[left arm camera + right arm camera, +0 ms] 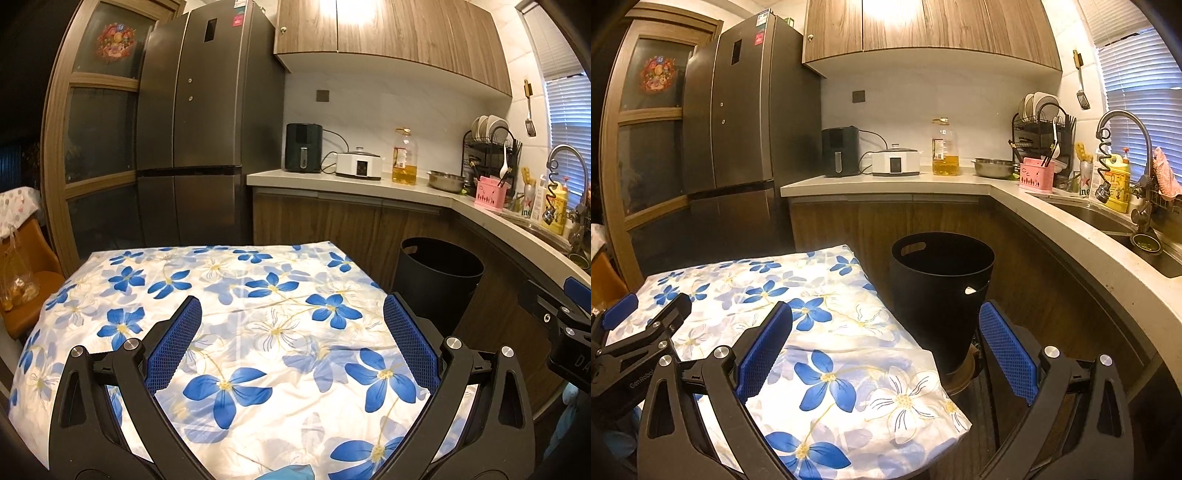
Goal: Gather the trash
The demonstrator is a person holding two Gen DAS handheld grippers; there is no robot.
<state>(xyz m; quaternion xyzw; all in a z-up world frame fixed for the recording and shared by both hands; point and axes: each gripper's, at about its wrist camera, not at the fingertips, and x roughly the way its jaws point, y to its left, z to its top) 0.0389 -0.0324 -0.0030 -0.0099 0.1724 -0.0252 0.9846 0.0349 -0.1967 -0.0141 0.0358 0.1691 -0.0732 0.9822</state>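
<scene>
Jaws spread wide and empty on both the left gripper (291, 332) and right gripper (886, 338), above a desk (236, 295) draped in blue-flowered cloth; the black trash bin (942, 280) stands just beside the desk's right edge.

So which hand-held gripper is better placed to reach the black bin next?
Right, probably. The right hand-held gripper is open, with the black bin straight ahead between its fingers. The left hand-held gripper, also open, faces the floral tablecloth, bin off to its right.
</scene>
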